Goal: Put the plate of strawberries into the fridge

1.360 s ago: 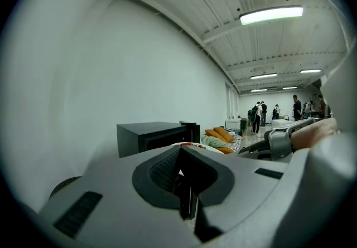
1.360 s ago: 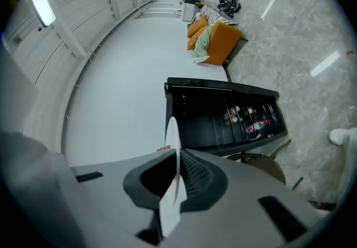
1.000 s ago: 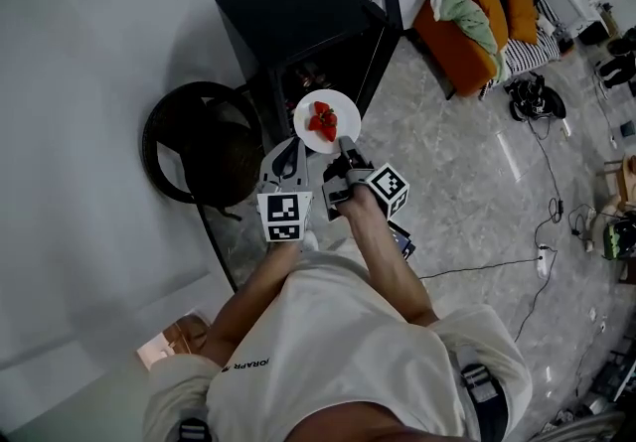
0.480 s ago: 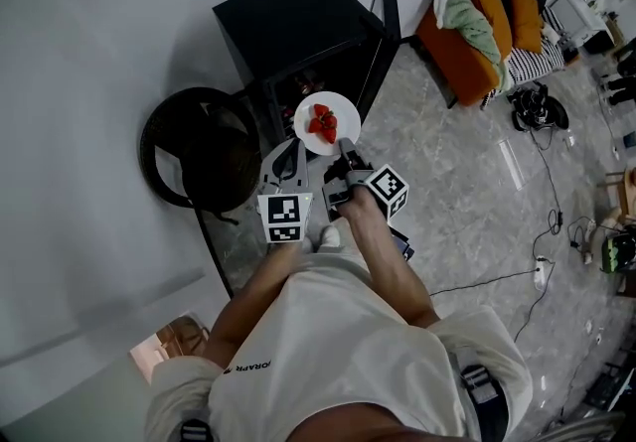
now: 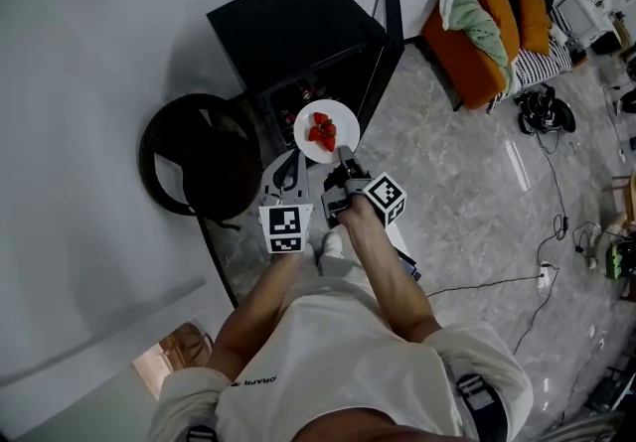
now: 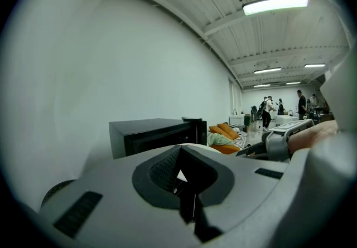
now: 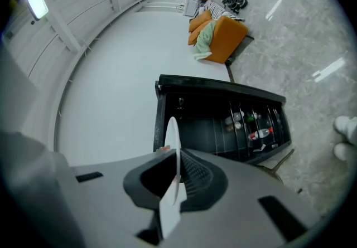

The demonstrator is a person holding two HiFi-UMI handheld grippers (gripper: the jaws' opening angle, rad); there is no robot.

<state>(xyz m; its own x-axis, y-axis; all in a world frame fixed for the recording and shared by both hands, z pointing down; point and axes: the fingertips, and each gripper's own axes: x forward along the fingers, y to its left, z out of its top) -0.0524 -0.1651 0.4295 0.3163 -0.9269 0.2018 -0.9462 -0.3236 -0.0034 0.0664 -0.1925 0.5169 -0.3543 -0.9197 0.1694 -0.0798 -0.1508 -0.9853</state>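
- Plate (image 5: pixel 343 118): white, carrying strawberries (image 5: pixel 321 131); held level in front of the open black fridge (image 5: pixel 288 28), apparently not yet inside it.
- Right gripper (image 5: pixel 341 154): jaws clenched on the plate's near rim.
- Left gripper (image 5: pixel 293 160): jaws pressed together, nothing between them; just beside the plate's lower left edge.
- Fridge shelves: bottles (image 7: pixel 262 132) stored.

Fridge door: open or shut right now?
Open: the door stands swung aside from the fridge, and the right gripper view looks straight into the dark inside, where bottles stand.
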